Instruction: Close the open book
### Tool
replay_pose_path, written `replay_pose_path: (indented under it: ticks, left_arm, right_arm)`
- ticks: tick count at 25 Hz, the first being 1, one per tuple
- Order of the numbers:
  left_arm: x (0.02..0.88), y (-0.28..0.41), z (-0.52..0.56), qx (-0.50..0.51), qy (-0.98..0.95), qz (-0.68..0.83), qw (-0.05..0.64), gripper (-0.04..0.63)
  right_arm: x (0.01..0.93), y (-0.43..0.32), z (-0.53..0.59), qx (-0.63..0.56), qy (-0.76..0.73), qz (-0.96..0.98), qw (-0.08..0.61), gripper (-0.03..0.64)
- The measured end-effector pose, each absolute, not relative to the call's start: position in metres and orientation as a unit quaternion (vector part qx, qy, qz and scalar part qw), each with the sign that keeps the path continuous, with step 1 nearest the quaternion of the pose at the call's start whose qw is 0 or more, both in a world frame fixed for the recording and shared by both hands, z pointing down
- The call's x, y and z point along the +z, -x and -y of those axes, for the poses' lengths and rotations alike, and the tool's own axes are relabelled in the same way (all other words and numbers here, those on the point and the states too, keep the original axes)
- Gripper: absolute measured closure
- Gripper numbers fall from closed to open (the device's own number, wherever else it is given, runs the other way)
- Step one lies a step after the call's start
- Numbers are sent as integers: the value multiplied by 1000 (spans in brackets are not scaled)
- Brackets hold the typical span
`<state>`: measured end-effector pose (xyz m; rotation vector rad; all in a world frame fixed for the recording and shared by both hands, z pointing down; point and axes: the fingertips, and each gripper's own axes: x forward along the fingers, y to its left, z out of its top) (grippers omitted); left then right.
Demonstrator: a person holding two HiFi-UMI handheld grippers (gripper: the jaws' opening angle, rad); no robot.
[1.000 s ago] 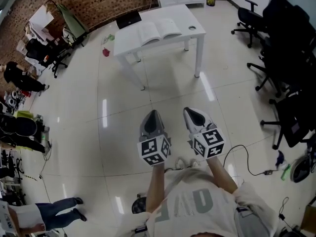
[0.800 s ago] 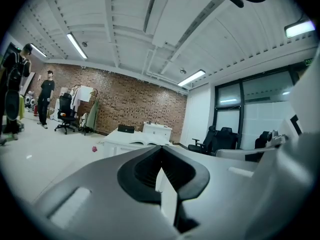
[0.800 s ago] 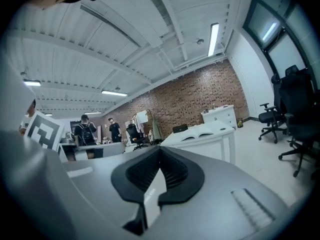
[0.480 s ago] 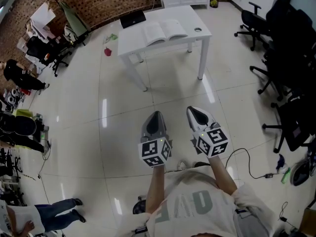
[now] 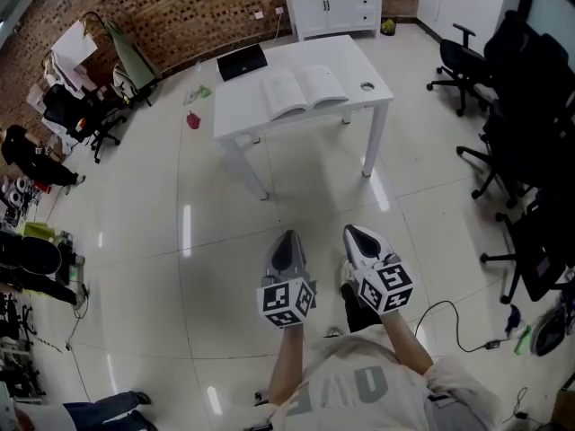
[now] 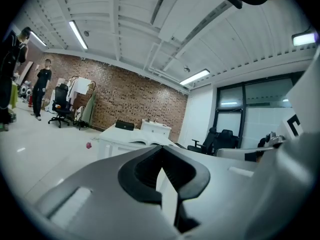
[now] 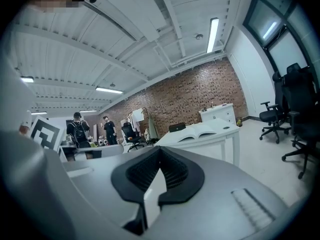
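The open book [image 5: 304, 90] lies flat, pages up, on a white table [image 5: 269, 113] at the far side of the room, with a black laptop [image 5: 243, 61] behind it and a small round object [image 5: 367, 86] to its right. Both grippers hang over the tiled floor, well short of the table. My left gripper [image 5: 287, 235] is shut and holds nothing. Beside it, my right gripper [image 5: 353, 232] is also shut and empty. In the left gripper view the book [image 6: 145, 142] shows just above the closed gripper [image 6: 161, 150]. In the right gripper view the book [image 7: 200, 130] lies beyond the gripper [image 7: 159, 149].
Black office chairs [image 5: 521, 106] line the right side. A white cabinet [image 5: 331, 3] stands against the brick wall behind the table. A cable [image 5: 449, 317] trails on the floor at my right. Chairs and clutter [image 5: 72, 106] fill the left; a small red thing [image 5: 193, 119] lies left of the table.
The table and book have come nearer and lower in the head view. Both grippers have moved forward together, side by side, still shut.
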<state>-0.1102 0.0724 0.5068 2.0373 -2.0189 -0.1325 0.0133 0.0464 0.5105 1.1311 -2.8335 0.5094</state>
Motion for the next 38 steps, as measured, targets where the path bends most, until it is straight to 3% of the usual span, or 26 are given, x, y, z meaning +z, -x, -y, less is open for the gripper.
replay_pose_path:
  ticks: [6,15,27,38]
  left_arm:
    - [515,137,46,-64,-687,713,122,583]
    - [456,184,223,-89,-666,738,59,583]
    - [461,219,330,-85,-658,744,78,583]
    - [450,248,371,-86,-671,735,55,583]
  right_arm:
    - [521,11,75,166,-351,921,7,620]
    - [476,56,258,100,-333,938,3,618]
    - [469,88,362,106,-340,935,-1,618]
    - [473,129,406,108,-336,936,-5,618]
